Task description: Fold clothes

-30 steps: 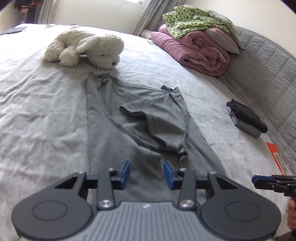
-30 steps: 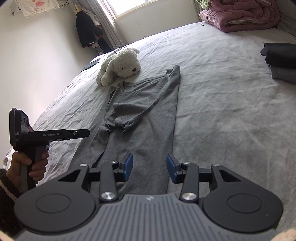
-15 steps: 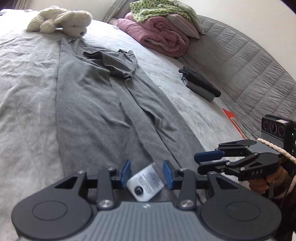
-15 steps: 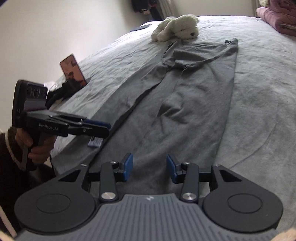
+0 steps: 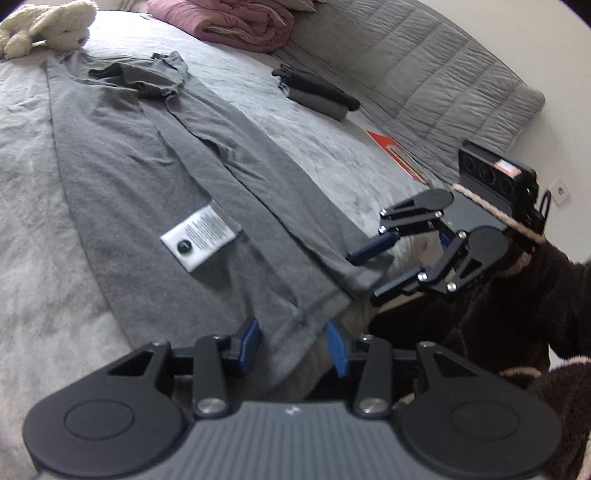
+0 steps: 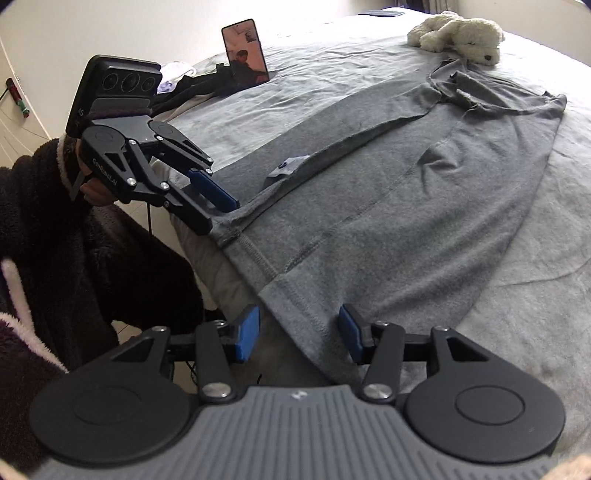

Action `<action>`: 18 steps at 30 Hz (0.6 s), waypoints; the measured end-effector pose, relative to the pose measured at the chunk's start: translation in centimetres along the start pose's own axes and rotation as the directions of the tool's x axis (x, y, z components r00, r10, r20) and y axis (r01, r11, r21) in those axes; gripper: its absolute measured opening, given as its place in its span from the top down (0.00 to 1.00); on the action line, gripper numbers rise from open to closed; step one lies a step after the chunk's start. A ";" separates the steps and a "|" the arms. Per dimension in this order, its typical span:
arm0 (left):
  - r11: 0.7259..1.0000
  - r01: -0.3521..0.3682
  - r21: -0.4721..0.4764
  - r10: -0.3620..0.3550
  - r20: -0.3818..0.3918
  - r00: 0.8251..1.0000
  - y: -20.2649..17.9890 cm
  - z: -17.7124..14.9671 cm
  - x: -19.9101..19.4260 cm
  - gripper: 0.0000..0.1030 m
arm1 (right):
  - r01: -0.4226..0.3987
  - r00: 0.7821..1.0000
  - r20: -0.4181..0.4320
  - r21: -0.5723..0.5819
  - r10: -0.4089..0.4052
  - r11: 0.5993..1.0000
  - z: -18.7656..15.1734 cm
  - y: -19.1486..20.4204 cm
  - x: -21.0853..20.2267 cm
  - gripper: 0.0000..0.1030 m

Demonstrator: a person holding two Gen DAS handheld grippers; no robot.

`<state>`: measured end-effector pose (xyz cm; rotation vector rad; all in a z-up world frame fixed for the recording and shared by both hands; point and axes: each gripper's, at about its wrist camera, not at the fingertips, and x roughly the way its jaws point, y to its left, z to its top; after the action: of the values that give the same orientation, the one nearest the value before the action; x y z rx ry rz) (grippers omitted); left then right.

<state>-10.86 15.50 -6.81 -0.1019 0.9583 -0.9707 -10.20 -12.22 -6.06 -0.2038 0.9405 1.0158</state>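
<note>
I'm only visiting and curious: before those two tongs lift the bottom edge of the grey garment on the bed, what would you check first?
1. Left tongs open around the hem: ok.
2. Right tongs open around the hem: ok.
3. Grey garment lying long and flat, sides folded in: ok.
4. White care label tucked away: not ok, it lies exposed.
5. Far end free of the plush toy: cannot tell, the two look very close.
6. Folded clothes pile out of the way: ok.

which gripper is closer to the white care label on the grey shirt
Left. The left gripper sits open at the hem of the grey shirt, just below the white care label. The right gripper is at the hem's far corner, further from it.
</note>
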 end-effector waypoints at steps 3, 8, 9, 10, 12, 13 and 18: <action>0.999 0.025 0.039 -0.023 -0.038 0.999 -1.0 -0.3 0.1 0.48 | -0.043 0.999 -0.010 0.022 0.043 0.999 0.1 -0.3 -0.2 0.47; 0.991 0.088 0.103 -0.070 -0.164 0.984 -2.8 -0.9 1.6 0.48 | -0.147 0.988 -0.040 0.019 0.148 0.989 0.0 -0.1 -1.1 0.47; 0.989 0.094 0.115 -0.075 -0.165 0.983 -3.1 -1.0 1.6 0.48 | -0.151 0.988 -0.035 0.007 0.151 0.988 0.0 0.2 -1.4 0.47; 0.987 0.103 0.120 -0.084 -0.158 0.984 -3.2 -0.9 1.6 0.48 | -0.155 0.987 -0.031 -0.006 0.155 0.988 0.0 0.4 -1.7 0.47; 0.985 0.118 0.124 -0.101 -0.129 0.986 -3.4 -0.6 1.1 0.47 | -0.153 0.988 0.002 0.001 0.153 0.988 0.3 0.2 -2.3 0.47; 0.986 0.123 0.114 -0.111 -0.099 0.989 -3.2 -0.3 0.5 0.47 | -0.149 0.989 0.019 0.014 0.149 0.989 0.4 -0.2 -2.6 0.46; 0.992 0.124 0.035 -0.126 0.070 0.990 -1.4 1.3 -2.7 0.39 | -0.155 0.986 0.085 0.136 0.145 0.978 -0.1 -2.9 -3.5 0.45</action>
<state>-11.32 16.25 -3.62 -0.1721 0.8789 -1.0895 -8.58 -16.11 -4.22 0.0248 0.9662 1.0828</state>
